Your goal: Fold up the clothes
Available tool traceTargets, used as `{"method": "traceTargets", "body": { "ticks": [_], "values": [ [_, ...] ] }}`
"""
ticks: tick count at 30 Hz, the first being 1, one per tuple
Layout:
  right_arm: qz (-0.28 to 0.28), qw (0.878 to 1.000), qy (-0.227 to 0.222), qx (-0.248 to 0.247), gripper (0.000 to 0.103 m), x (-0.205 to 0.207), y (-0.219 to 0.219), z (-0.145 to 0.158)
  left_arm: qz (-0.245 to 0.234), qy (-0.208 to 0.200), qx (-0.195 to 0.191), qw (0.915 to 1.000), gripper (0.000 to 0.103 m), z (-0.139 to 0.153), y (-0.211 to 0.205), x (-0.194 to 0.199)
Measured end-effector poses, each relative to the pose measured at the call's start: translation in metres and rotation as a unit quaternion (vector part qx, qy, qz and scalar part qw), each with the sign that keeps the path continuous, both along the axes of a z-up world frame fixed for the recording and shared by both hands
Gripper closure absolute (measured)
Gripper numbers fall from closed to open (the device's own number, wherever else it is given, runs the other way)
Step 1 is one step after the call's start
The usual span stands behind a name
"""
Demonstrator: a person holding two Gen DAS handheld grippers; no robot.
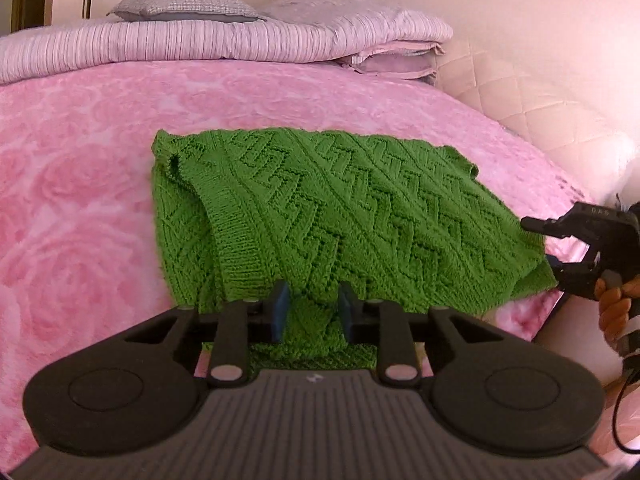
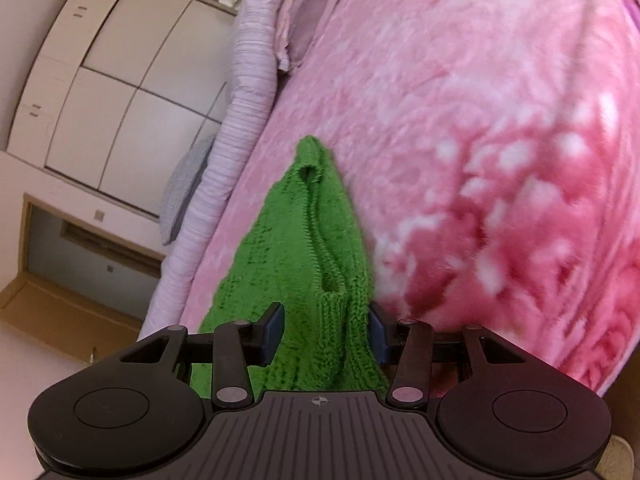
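- green sweater [image 1: 320,208]: zigzag knit pattern
- pink blanket [image 1: 80,184]: rose print
- lilac quilt [image 1: 192,40]: fine stripes
- grey pillow [image 1: 180,4]
- black grippers, blue pads [image 1: 281,312]

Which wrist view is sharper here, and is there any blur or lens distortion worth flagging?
Left wrist view: sharp, the green knitted sweater shows its stitch pattern clearly; fisheye bows the pink rose blanket. Right wrist view: softer, sweater and blanket smeared, wardrobe lines curved.

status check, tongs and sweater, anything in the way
Both tongs, left and right, open astride sweater edges. Sweater flat on blanket. Nothing in the way.
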State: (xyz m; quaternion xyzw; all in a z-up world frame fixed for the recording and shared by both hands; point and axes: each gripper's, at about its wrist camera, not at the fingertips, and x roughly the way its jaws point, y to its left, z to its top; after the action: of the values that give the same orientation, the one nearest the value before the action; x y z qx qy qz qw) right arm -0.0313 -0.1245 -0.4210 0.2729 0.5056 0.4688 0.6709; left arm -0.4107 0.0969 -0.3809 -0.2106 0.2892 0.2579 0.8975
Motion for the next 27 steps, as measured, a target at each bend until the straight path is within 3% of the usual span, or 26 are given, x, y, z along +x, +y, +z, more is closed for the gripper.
{"method": "traceTargets", "body": {
  "ticks": [1, 4, 7, 8, 9, 11, 14, 17, 19, 20, 23, 27],
  "values": [
    [0.003, 1.000, -0.007, -0.005, 0.058, -0.001, 0.002, 0.001, 0.000, -0.003, -0.003, 1.0000, 0.081, 0.000, 0.001, -0.001],
    [0.011, 0.997, -0.052, -0.057, 0.083, -0.008, 0.014, 0.005, -0.002, -0.007, -0.009, 0.9999, 0.081, -0.001, 0.002, -0.003],
    [0.022, 0.989, -0.096, -0.108, 0.085, -0.017, 0.027, 0.018, 0.000, -0.016, -0.021, 0.9996, 0.081, -0.001, 0.004, -0.007],
    [0.026, 0.983, -0.125, -0.133, 0.086, -0.022, 0.034, 0.026, 0.002, -0.020, -0.029, 0.9994, 0.081, -0.001, 0.006, -0.009],
    [0.036, 0.969, -0.181, -0.165, 0.086, -0.035, 0.043, 0.036, 0.004, -0.025, -0.037, 0.9990, 0.081, -0.001, 0.007, -0.011],
    [0.066, 0.917, -0.328, -0.218, 0.087, -0.073, 0.068, 0.054, 0.010, -0.031, -0.048, 0.9983, 0.081, 0.001, 0.009, -0.017],
    [0.117, 0.836, -0.492, -0.213, 0.087, -0.134, 0.091, 0.073, 0.021, -0.040, -0.062, 0.9971, 0.082, 0.005, 0.013, -0.029],
    [0.191, 0.766, -0.594, -0.158, 0.087, -0.194, 0.101, 0.079, 0.036, -0.055, -0.088, 0.9940, 0.082, 0.007, 0.021, -0.045],
    [0.241, 0.732, -0.624, -0.128, 0.087, -0.226, 0.106, 0.075, 0.047, -0.062, -0.105, 0.9915, 0.083, 0.007, 0.026, -0.053],
    [0.264, 0.725, -0.626, -0.117, 0.087, -0.238, 0.108, 0.071, 0.052, -0.064, -0.112, 0.9903, 0.084, 0.008, 0.029, -0.057],
    [0.323, 0.725, -0.598, -0.114, 0.084, -0.259, 0.119, 0.053, 0.070, -0.063, -0.129, 0.9872, 0.084, 0.007, 0.037, -0.063],
    [0.365, 0.738, -0.557, -0.112, 0.065, -0.266, 0.124, 0.044, 0.081, -0.073, -0.145, 0.9834, 0.084, 0.010, 0.045, -0.070]
  ]
}}
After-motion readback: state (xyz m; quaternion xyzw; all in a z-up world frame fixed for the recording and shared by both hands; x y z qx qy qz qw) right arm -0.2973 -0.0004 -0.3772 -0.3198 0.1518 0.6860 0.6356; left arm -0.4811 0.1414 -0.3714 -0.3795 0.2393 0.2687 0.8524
